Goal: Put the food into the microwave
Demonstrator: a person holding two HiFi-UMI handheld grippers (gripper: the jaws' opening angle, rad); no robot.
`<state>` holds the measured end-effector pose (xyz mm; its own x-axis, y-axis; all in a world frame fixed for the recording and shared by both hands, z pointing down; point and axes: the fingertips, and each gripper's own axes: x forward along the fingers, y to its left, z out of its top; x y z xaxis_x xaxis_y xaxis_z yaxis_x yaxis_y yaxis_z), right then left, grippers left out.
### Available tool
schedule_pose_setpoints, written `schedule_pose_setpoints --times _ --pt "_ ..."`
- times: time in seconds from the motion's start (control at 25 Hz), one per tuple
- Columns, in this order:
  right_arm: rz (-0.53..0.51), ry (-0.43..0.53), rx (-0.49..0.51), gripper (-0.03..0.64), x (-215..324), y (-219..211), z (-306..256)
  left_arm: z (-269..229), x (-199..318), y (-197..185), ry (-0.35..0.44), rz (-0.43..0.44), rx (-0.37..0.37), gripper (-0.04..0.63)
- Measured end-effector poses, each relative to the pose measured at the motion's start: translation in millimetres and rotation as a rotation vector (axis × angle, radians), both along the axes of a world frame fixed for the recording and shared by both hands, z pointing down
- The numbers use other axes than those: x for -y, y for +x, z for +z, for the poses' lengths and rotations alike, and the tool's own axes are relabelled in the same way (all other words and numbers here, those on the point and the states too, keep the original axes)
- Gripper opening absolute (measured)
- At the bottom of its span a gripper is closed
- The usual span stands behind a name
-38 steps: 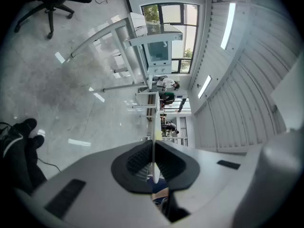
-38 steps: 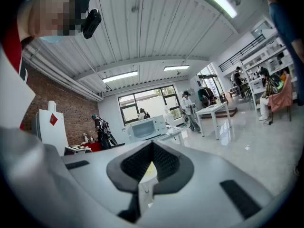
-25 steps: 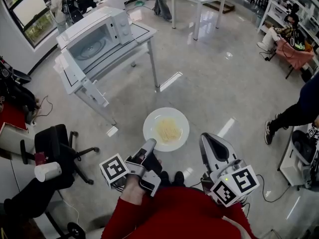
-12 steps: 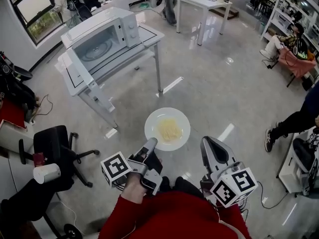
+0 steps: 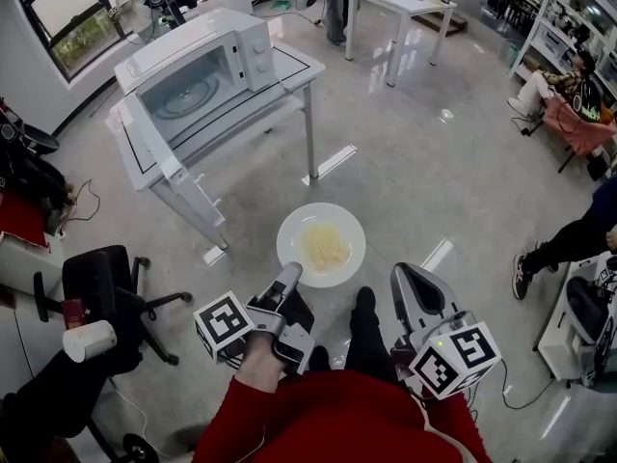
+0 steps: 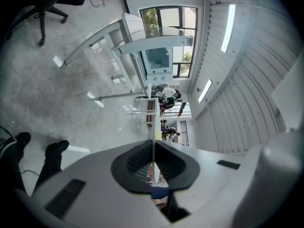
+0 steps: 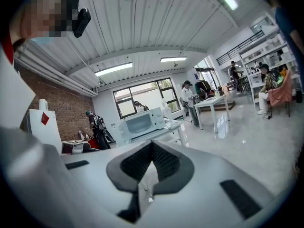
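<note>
Glossy white plate (image 5: 288, 250), shiny polished floor (image 5: 434, 162), rough brick wall (image 7: 33, 90)

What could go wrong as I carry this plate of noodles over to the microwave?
The left gripper holds the plate by one edge only, so it could tilt and spill the noodles. The right gripper is shut beside it, giving no support. The plate might also clip the microwave on entry.

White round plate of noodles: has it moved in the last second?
Yes, slightly: in the head view the white round plate of yellow noodles has edged up the picture, closer to the foot of the white metal table's near leg.
</note>
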<state>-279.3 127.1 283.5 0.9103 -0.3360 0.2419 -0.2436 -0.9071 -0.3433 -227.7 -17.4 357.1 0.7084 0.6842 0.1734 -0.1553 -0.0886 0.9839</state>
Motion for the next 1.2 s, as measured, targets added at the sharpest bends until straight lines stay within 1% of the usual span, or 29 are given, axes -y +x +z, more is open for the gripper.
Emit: schedule_pose_setpoints --times 0.24,0.36,0.44,0.56,0.72,0.8,0.92,1.12,1.2 --pt "-0.057 0.0 0.006 0.014 -14 51 4 2 -8 42 0.003 -0.075 0.0 0.021" --pt "-0.097 0.009 0.014 0.014 -28 84 7 8 -17 66 0.027 -0.118 0.015 0.021" --pt "-0.127 0.012 0.013 0.014 -40 109 5 8 -26 84 0.026 -0.154 0.016 0.021" --pt "-0.176 0.014 0.014 0.014 -58 144 1 8 -38 112 0.044 -0.211 0.028 0.021" --pt "-0.259 0.007 0.021 0.014 -81 191 -2 5 -51 150 0.065 -0.305 0.039 0.021" --pt "-0.305 0.007 0.025 0.014 -90 214 -2 -3 -58 172 0.041 -0.366 0.022 0.021" --pt "-0.382 0.003 0.023 0.014 -97 247 -5 -10 -61 198 0.037 -0.455 0.013 0.021" --pt "-0.513 0.003 0.019 0.014 -89 291 -8 -17 -53 227 0.047 -0.591 0.008 0.021" --pt "-0.565 0.009 0.01 0.014 -79 305 -9 -18 -44 235 0.068 -0.634 0.002 0.021"
